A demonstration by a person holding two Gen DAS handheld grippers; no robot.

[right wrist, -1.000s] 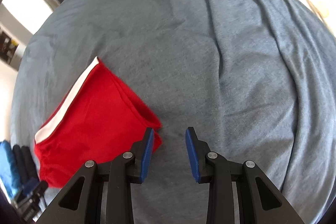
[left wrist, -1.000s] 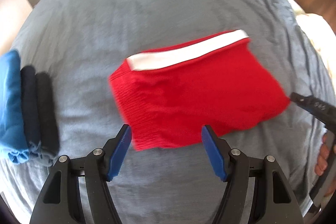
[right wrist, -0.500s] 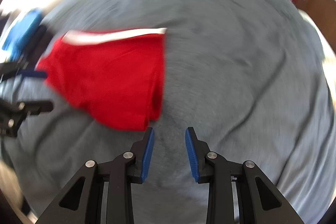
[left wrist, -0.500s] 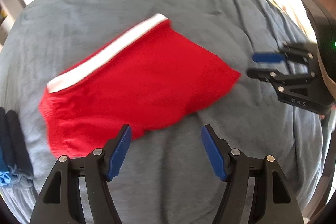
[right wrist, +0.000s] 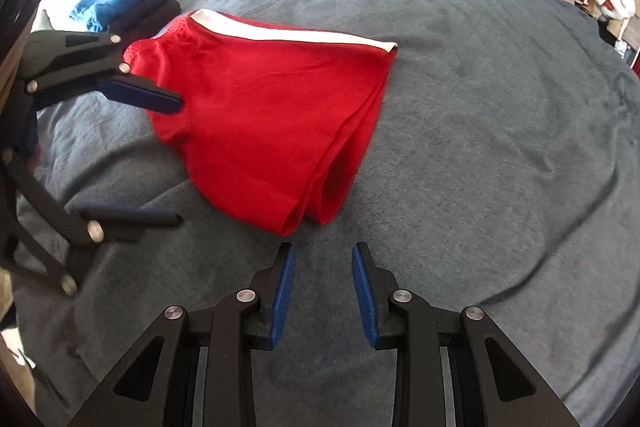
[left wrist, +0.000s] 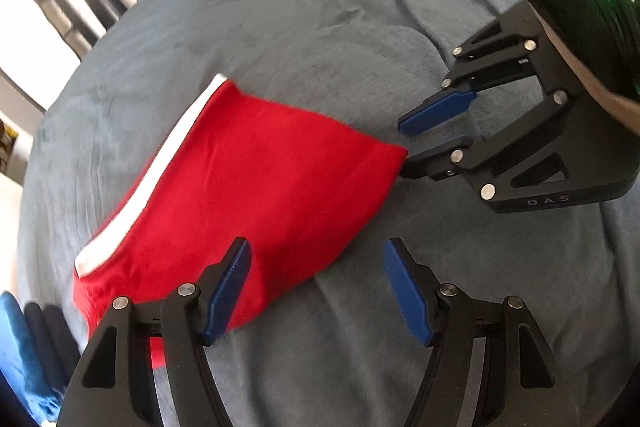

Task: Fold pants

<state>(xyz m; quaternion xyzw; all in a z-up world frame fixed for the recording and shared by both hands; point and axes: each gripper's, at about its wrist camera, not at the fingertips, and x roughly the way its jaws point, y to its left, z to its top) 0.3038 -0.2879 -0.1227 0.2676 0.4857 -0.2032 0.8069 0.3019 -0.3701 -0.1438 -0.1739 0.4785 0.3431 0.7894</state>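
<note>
My right view alone shows the folded red shorts (right wrist: 264,115) open hem at 12 o'clock; both tools, left tool (left wrist: 316,287) wide, right tool (right wrist: 323,291) narrower, empty, have closed in since.

Left wrist view: low, close over bed (left wrist: 304,27). Right wrist view: low, opposite side. Shared: red pants (left wrist: 248,195) (right wrist: 272,107), mid-frame.

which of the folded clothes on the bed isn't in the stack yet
The red shorts with the white stripe, lying alone mid-bed between both open grippers; the blue and dark pieces are piled at the edge.
</note>
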